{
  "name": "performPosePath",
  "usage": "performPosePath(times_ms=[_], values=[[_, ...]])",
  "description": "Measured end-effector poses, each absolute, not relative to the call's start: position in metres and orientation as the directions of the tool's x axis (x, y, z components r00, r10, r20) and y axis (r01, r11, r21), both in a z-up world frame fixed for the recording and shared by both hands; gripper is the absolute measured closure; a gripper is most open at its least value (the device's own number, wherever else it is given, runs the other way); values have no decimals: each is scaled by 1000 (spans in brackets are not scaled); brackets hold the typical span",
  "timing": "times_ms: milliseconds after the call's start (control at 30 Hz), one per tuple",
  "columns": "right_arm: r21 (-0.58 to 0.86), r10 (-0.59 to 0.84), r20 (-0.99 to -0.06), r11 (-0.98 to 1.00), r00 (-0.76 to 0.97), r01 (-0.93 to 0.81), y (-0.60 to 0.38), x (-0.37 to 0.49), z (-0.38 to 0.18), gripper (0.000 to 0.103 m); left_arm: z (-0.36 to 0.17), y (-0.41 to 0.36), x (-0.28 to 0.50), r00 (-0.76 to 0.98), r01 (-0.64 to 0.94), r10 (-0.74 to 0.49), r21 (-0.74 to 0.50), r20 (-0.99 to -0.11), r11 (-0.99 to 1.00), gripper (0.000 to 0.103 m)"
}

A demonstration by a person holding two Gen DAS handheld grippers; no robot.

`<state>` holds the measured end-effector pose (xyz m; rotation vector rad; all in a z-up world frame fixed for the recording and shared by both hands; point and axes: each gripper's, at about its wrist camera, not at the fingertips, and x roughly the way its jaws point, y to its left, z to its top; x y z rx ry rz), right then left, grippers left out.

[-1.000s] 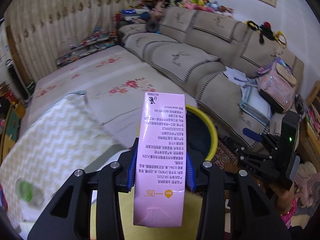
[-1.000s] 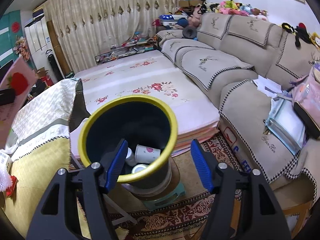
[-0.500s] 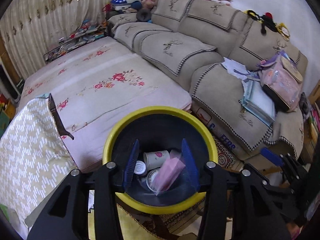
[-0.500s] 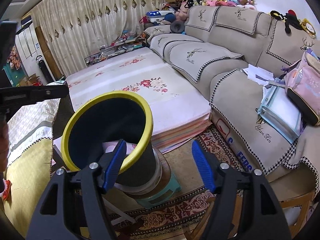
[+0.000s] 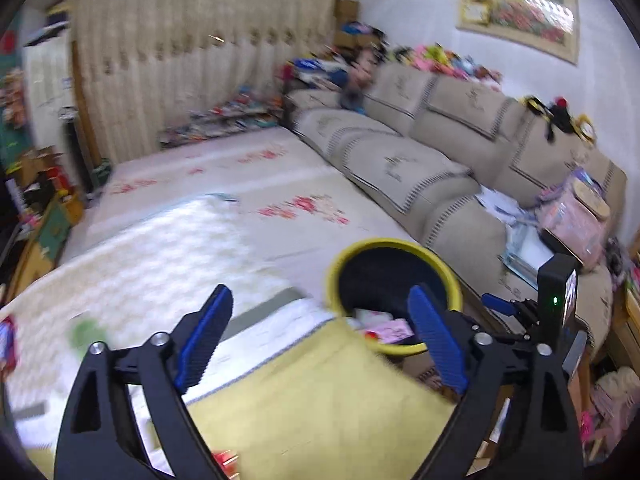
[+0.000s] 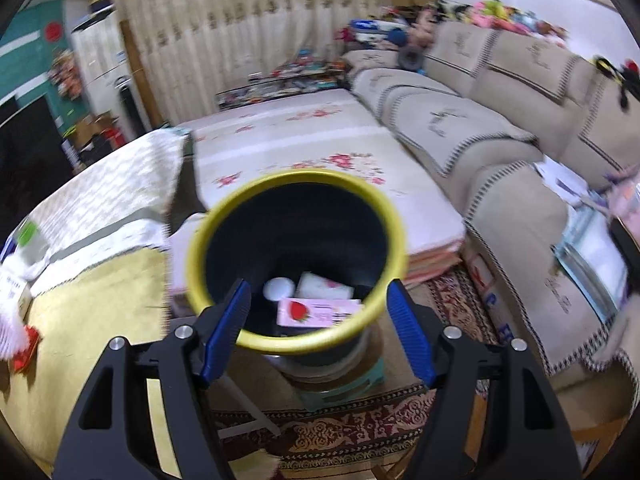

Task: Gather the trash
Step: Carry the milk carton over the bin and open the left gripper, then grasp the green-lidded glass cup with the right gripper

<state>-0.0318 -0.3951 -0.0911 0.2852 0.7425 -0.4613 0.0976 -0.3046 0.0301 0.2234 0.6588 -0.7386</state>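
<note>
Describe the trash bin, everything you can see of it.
The trash bin is round, with a dark wall and inside and a bright yellow rim, plastic by the look of it. It stands upright and open on a small teal stool over a patterned rug, beside the yellow-covered table. Inside lie a pink carton printed with a strawberry, a white cup and another pale package.
</note>
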Motion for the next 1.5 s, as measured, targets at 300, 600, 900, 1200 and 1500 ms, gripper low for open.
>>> performPosePath(times_ms=[300,600,900,1200,1500], values=[[75,-131,-692,965,710,251,-305,30,-73,36,24,-129,79,756,389,-305,21,-579,921,8],[90,97,-667,995,739,-50,-175,111,-45,36,0,-15,76,801,186,-164,-21,-576,982,7],[102,160,-680,987,716,-124,-92,187,-42,36,-8,18,73,802,160,-153,-40,-578,986,7],[74,107,-742,994,661,-78,-66,238,-65,36,-17,23,79,789,147,-158,-68,-593,987,7],[95,97,-758,995,645,-37,-73,249,-76,54,-27,17,85,775,153,-169,-78,-609,985,7]])
